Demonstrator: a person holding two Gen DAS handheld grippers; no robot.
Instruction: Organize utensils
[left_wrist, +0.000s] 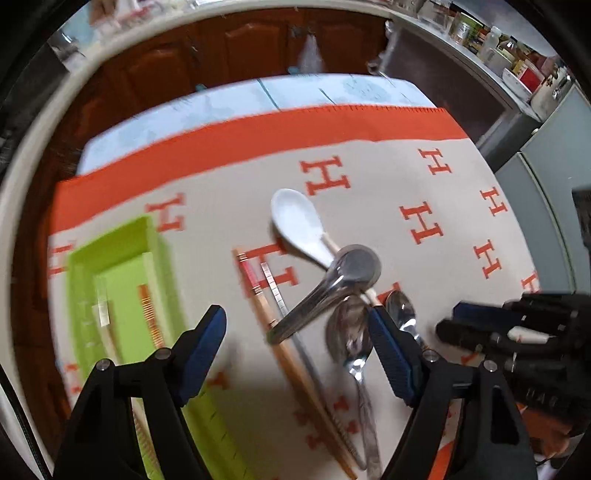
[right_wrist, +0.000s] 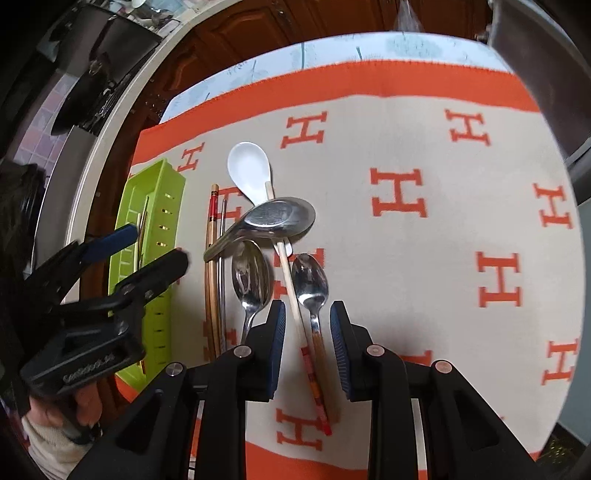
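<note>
- While both grippers angle down over the cloth (right_wrist: 424, 258), nothing is held: the left gripper (left_wrist: 295, 345) stands wide above the chopsticks (left_wrist: 291, 354), and the right gripper (right_wrist: 307, 347) is narrower, its pads clear of what lies between them.
- Between the right pads lie a lone chopstick (right_wrist: 291, 291) and the handle of a small spoon (right_wrist: 309, 277), likely its target, since they sit apart from the heap.
- Loose utensils cluster mid-cloth: a white spoon (right_wrist: 248, 168), a steel ladle-spoon (right_wrist: 277, 218) lying across it, and a bigger spoon (right_wrist: 251, 275).
- Just left of them sits the green tray (right_wrist: 155, 206), already holding a few sticks, probably the sorting bin.
</note>
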